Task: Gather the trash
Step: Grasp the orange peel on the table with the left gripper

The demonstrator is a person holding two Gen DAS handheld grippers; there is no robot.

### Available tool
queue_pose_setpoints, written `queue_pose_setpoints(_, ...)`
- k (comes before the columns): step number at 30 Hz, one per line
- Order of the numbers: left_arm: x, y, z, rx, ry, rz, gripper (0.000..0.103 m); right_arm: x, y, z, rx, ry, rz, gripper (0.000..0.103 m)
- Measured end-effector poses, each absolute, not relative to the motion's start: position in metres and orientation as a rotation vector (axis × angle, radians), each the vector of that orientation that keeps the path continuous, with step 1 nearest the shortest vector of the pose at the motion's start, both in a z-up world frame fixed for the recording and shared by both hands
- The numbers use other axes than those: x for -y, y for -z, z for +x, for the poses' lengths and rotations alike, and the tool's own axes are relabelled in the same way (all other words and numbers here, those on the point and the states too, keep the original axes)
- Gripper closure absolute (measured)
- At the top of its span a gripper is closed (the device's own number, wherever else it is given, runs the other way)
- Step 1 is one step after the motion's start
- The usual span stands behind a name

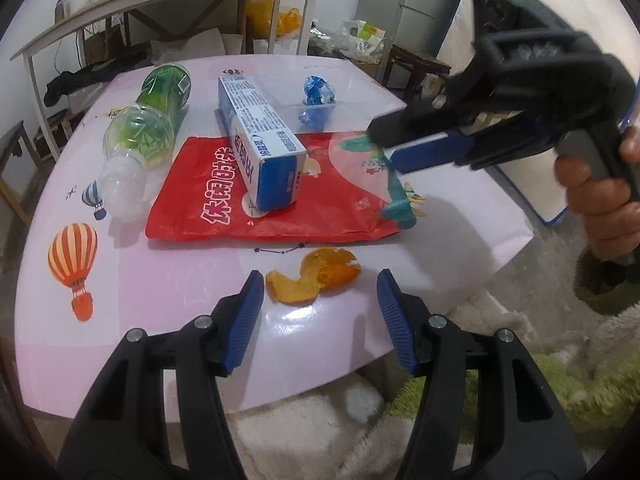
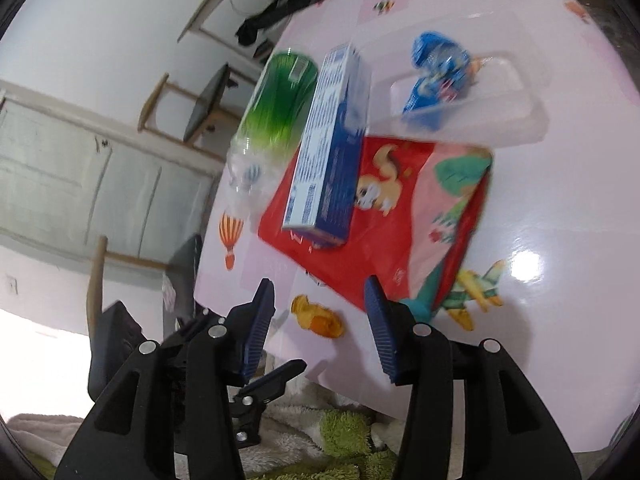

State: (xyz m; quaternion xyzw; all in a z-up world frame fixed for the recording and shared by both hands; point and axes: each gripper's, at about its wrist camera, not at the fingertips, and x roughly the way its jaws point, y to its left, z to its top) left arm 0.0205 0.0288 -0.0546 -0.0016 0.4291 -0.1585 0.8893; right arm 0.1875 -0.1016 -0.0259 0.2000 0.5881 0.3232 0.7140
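Note:
An orange peel (image 1: 316, 280) lies near the front edge of the pink table (image 1: 160, 280), just ahead of my open left gripper (image 1: 320, 284). Behind it a red snack bag (image 1: 272, 200) lies flat with a blue-and-white carton (image 1: 260, 140) on top. A clear bottle with a green label (image 1: 148, 136) lies to the left, and a crumpled blue wrapper (image 1: 318, 90) sits in a clear tray at the back. My right gripper (image 1: 384, 146) hovers over the bag's right corner. In the right wrist view the right gripper (image 2: 320, 296) is open and empty, above the peel (image 2: 318, 318) and the bag (image 2: 392, 216).
A person's hand (image 1: 600, 200) holds the right gripper's handle. A shelf (image 1: 180, 0) with jars stands behind the table, and a stool (image 1: 416, 64) at the back right. A fluffy white and green rug (image 1: 320, 432) lies below the table's front edge.

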Motion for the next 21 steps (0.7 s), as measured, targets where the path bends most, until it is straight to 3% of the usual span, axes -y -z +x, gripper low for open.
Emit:
queue_pose_setpoints(8, -0.023, 0.061, 0.031, -0.898, 0.308, 0.042, 0.050, 0.133, 0.015, 0.194, -1.249, -0.680, 0.496, 0.057)
queue_pose_setpoints(21, -0.016, 0.068, 0.032, -0.913, 0.343, 0.051, 0.080, 0.159, 0.000, 0.215, -1.183, -0.631, 0.528, 0.057)
